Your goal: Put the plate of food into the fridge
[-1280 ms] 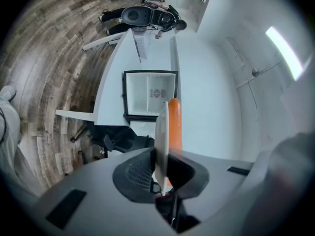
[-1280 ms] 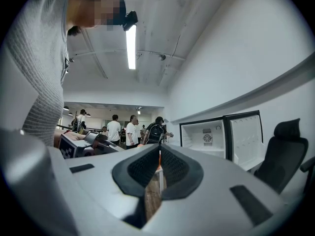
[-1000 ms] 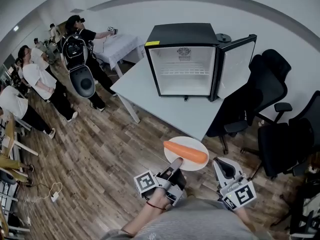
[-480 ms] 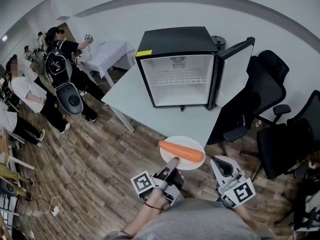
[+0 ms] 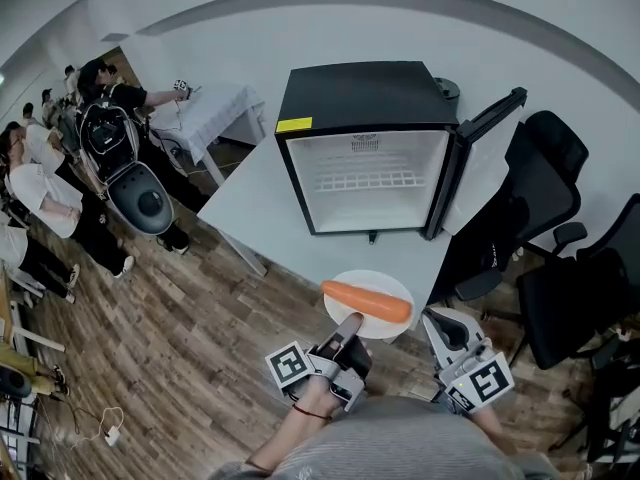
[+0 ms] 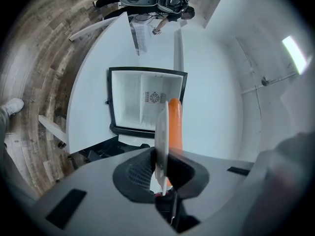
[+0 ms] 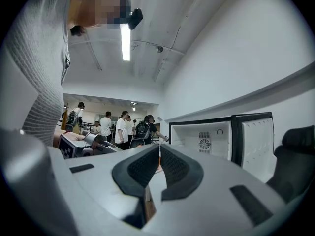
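Note:
A white plate (image 5: 384,281) with a long orange carrot (image 5: 366,302) on it hangs level in front of me, just off the white table's (image 5: 258,200) near corner. My left gripper (image 5: 348,325) is shut on the plate's near rim. In the left gripper view the plate (image 6: 161,136) shows edge-on between the jaws, with the carrot (image 6: 175,127) beside it. The black mini fridge (image 5: 365,173) stands on the table with its white inside bare and its door (image 5: 485,153) swung to the right. My right gripper (image 5: 447,330) is shut on nothing, to the right of the plate.
Black office chairs (image 5: 565,268) crowd the right side beyond the fridge door. Several people (image 5: 45,193) and a black machine (image 5: 140,193) stand on the wood floor at the left, near a cloth-covered table (image 5: 215,108).
The fridge and table now sit larger and nearer in the head view. The plate with the carrot stays in the left gripper's hold, and the right gripper keeps its place beside it.

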A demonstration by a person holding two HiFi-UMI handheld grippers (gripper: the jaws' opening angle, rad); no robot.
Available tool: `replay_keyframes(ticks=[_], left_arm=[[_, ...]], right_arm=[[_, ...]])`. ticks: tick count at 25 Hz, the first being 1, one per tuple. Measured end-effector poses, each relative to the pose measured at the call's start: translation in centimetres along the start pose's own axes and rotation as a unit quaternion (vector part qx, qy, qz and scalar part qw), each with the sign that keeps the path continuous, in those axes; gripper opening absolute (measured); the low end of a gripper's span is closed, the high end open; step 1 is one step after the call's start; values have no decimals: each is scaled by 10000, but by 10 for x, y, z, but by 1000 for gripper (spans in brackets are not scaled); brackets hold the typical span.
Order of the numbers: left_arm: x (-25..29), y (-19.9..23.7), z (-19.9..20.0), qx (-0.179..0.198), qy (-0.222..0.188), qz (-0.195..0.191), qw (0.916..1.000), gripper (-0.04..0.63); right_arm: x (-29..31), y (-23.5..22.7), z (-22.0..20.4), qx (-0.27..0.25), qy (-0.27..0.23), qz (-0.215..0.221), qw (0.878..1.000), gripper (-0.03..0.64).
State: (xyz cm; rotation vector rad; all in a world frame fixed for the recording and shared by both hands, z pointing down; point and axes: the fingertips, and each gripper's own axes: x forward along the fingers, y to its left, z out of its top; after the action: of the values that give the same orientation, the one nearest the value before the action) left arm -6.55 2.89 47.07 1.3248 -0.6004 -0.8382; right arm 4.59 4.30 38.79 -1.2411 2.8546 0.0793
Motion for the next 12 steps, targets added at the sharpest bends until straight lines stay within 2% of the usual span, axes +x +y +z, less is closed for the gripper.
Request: replay_keyframes(ticks=[12], left_arm=[[37,-9,75,-1,294,28,9996,44]], right_arm=[[83,-20,-1,-9,-70,-254,9997,14]])
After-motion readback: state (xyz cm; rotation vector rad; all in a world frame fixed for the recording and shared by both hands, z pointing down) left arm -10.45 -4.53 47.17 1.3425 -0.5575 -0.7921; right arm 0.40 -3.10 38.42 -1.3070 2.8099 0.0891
